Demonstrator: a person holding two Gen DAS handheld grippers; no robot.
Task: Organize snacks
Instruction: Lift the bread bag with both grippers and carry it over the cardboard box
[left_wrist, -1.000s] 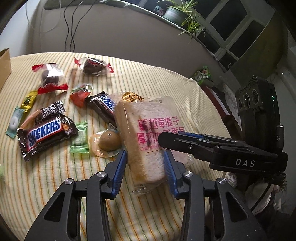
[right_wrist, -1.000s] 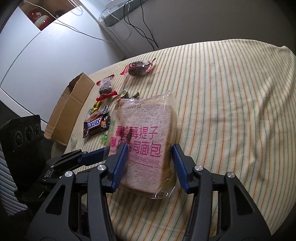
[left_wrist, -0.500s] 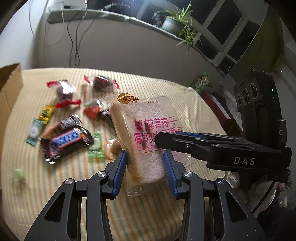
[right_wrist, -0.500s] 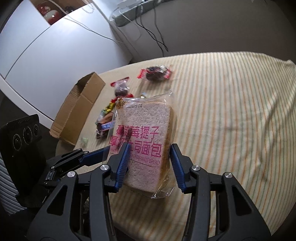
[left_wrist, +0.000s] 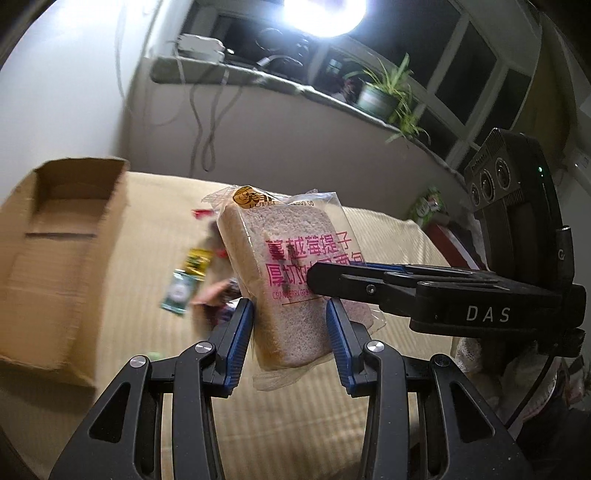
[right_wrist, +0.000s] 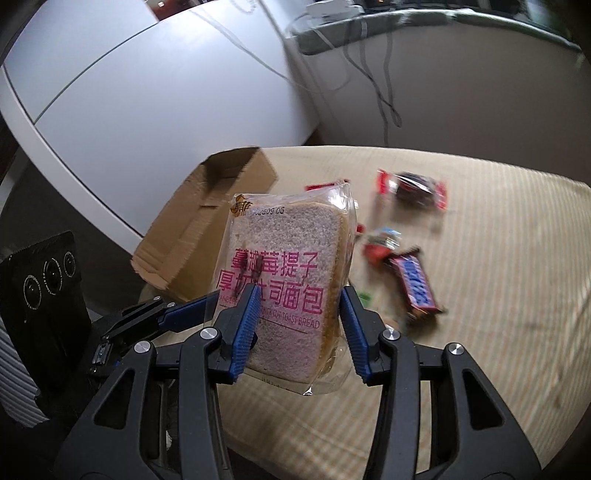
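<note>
Left wrist view: left gripper (left_wrist: 290, 321) partly open, blue pads clamped on the two side edges of the bagged toast bread (left_wrist: 291, 280), low on the pack. Bread held upright, long axis vertical, clear of the striped desk (left_wrist: 369, 424), printed face toward camera. Right gripper (left_wrist: 317, 280) reaching in from the right, fingers lying level across the printed face, gripping the same pack. Cardboard box (left_wrist: 55, 240) open-topped, to the left of the bread and a little farther; the relation that matters: box lies leftward, so carry goes left. Loose snack packets (left_wrist: 184, 280) blurred on the desk between bread and box, partly hidden behind the pack. Potted plant (left_wrist: 384, 99) on the far sill, cables hanging below.

Right wrist view: right gripper (right_wrist: 297, 325) jaws partway open, pads pressed on both side edges of the toast bread (right_wrist: 280, 288), lower half. Left gripper (right_wrist: 199, 310) coming in from the left, blue finger tip reaching behind the near-left edge of the bag. Cardboard box (right_wrist: 221, 206) behind and left of the bread, far-left of the desk (right_wrist: 498, 332), mouth up. Left hand judged nearer the box. Snickers bar (right_wrist: 415, 284), red wrapped candy (right_wrist: 380, 243) and dark sweet in a red-ended wrapper (right_wrist: 412, 190) lying right of the bread, untouched.

Judged step: two-handed carry toward the box; the soft pack may squash if squeezed harder.
</note>
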